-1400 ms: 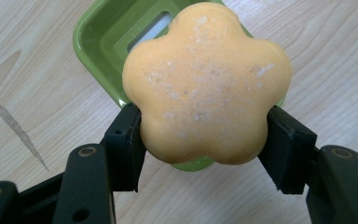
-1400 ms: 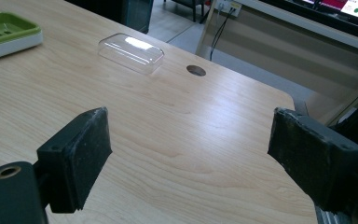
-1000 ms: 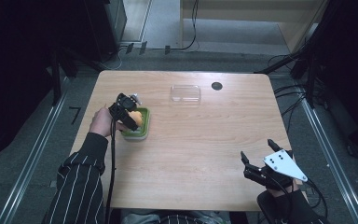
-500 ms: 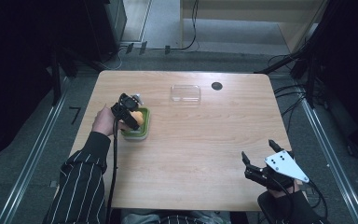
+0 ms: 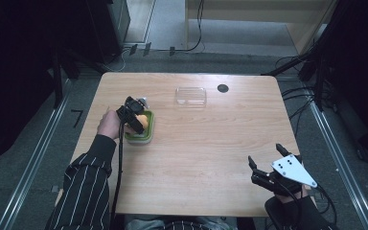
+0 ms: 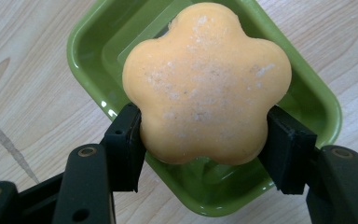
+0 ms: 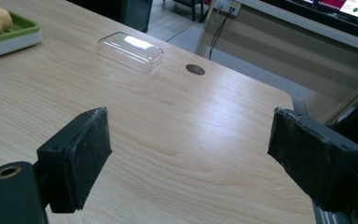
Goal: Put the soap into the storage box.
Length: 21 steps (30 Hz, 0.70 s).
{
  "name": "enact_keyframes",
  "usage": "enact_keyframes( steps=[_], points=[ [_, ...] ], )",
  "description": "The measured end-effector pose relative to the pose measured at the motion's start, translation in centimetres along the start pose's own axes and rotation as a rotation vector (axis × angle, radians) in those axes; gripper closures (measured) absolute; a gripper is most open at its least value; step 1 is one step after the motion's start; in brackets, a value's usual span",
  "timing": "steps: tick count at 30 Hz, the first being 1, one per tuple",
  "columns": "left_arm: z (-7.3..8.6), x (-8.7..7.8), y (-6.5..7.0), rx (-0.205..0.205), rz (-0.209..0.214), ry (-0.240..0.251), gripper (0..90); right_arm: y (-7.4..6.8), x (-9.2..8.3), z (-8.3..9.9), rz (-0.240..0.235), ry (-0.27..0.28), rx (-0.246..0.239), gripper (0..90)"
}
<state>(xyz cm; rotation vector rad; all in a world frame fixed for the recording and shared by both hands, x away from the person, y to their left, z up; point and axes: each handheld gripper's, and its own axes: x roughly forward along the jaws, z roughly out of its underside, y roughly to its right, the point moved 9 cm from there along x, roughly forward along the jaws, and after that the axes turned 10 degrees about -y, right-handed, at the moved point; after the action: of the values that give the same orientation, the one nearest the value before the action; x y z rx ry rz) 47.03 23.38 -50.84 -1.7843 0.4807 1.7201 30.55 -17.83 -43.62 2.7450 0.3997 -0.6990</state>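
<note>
Gripping with my left gripper (image 6: 204,140), I pinch the orange flower-shaped soap (image 6: 207,84) by its sides over the green dish (image 6: 98,42), at about nine o'clock on the table (image 5: 206,143). My right gripper (image 5: 264,165) hangs spread wide at five o'clock, holding nothing. At twelve o'clock lies the clear lid (image 5: 190,95).

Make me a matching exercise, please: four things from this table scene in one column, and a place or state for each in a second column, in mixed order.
Things:
1. soap
2. green dish
3. clear lid
4. right gripper

Places or states:
A. open, holding nothing
B. on the table's far side, beside a round hole
C. gripped by the left gripper
D. under the soap

Pairs: 1-C, 2-D, 3-B, 4-A
</note>
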Motion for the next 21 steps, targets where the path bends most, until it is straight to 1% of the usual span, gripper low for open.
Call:
enact_keyframes(
  steps=[5,9,16,19,21],
  points=[
    [-0.07,0.31,0.28,-0.001,-0.004,-0.007,39.2,-0.01,0.00,-0.01,0.000,0.000,-0.001,13.3],
    [-0.12,0.58,0.34,0.007,-0.010,-0.017,39.2,0.01,-0.01,-0.01,0.000,0.001,0.002,13.3],
    [-0.03,0.88,0.57,0.007,-0.003,-0.037,39.0,0.03,-0.03,-0.01,0.000,0.004,0.000,13.4],
    [-0.07,0.90,0.56,0.009,-0.009,-0.036,38.9,0.04,-0.04,0.00,0.000,0.003,0.001,13.4],
    [-0.04,0.90,0.55,0.008,-0.005,-0.037,38.6,0.03,-0.04,-0.01,0.001,0.004,0.001,13.3]
  ],
)
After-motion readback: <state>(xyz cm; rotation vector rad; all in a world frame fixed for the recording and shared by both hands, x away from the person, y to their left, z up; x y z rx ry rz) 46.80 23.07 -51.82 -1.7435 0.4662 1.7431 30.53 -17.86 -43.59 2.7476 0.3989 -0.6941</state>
